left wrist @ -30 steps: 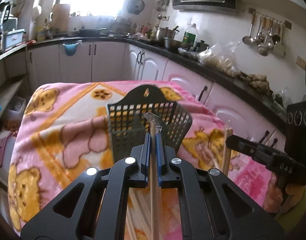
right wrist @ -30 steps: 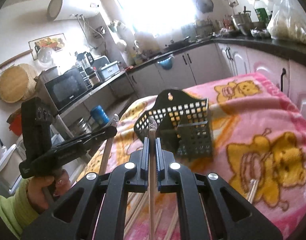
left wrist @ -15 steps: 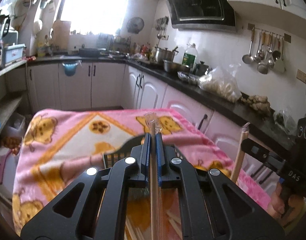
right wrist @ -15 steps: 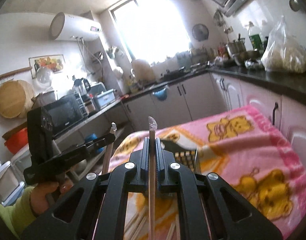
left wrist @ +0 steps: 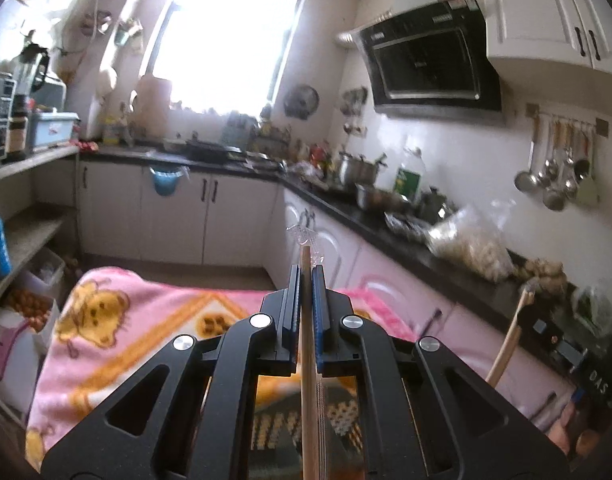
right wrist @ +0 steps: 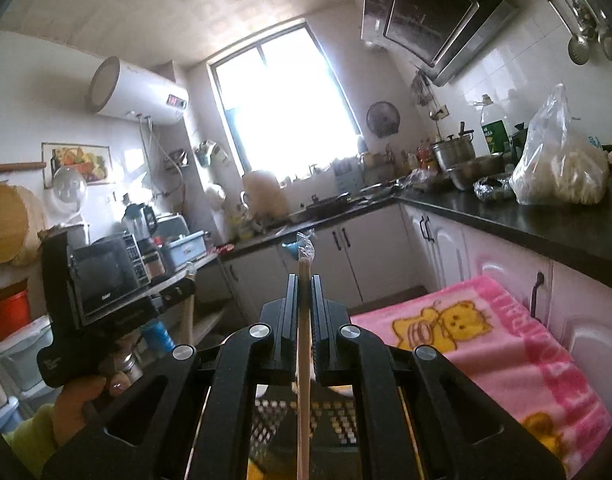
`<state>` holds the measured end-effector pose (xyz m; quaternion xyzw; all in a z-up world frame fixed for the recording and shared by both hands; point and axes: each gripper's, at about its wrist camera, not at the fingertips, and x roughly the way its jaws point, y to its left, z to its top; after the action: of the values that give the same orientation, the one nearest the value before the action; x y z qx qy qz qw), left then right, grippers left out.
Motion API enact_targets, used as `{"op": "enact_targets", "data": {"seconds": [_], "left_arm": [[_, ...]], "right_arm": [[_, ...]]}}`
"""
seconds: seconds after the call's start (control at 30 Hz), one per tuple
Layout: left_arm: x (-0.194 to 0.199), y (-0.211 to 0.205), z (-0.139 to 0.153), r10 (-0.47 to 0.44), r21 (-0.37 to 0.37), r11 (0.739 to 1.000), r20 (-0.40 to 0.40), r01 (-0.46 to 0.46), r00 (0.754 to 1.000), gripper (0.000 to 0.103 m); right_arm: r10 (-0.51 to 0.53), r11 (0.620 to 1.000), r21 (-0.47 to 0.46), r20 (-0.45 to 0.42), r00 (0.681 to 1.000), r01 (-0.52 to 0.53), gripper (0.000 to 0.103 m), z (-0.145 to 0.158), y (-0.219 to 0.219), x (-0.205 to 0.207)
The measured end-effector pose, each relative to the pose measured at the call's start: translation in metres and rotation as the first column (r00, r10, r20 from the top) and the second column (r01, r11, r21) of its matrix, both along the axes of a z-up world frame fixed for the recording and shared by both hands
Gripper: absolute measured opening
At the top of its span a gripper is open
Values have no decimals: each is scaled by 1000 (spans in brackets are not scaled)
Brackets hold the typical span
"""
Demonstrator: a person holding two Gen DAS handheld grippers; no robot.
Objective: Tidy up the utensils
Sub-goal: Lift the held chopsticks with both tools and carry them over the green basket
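Observation:
My left gripper is shut on a wooden chopstick whose plastic-wrapped tip sticks up past the fingers. My right gripper is shut on another wooden chopstick, also wrapped at the tip. Both point steeply upward. Below each gripper, seen through the frame, lies the black mesh utensil basket on the pink blanket. The right gripper with its chopstick shows at the right edge of the left wrist view. The left gripper and a hand show at the left of the right wrist view.
A black countertop with pots, a bottle and a plastic bag runs along the right. White cabinets stand behind the table. Shelves with a microwave are at the left. Ladles hang on the wall.
Both grippers have tilted upward, each keeping its chopstick. The basket has dropped from the middle of the views to below the gripper frames.

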<state>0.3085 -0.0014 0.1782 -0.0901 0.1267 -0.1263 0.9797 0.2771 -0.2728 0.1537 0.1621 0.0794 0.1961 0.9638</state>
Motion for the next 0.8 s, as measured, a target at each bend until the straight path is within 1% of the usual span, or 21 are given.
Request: {"op": "enact_targets", "data": {"seconds": [0.17,0.33,0.43,0.53,0.63,0.73,0.8], "left_arm": [[16,-4,2,63,34,997,57,-65,996,1],[29,-6,-15,110,50,992,105,-115,988,1],[37,-9,-30,115,61,991,105,-122,988,1],[42,-9,-46,115,64,990,112,-123,987,1],[46,-7,-57,111,61,991,94,-117,989,1],[49,-5,-65,108,58,992,80,-113,991,1],[48,-5,-68,104,60,992,86,-109,991,1]], "right_arm": [[-28,1000,0,25,999,28,6,-2,3,24],[-81,997,-13,42,996,82,6,-11,7,41],[-108,994,-22,46,993,109,6,-23,9,47],[-134,989,-58,52,990,137,6,-38,15,51],[-135,988,-74,50,990,139,6,-52,19,51],[-135,988,-70,40,990,137,6,-62,22,52],[-127,990,-55,27,992,128,6,-67,22,54]]}}
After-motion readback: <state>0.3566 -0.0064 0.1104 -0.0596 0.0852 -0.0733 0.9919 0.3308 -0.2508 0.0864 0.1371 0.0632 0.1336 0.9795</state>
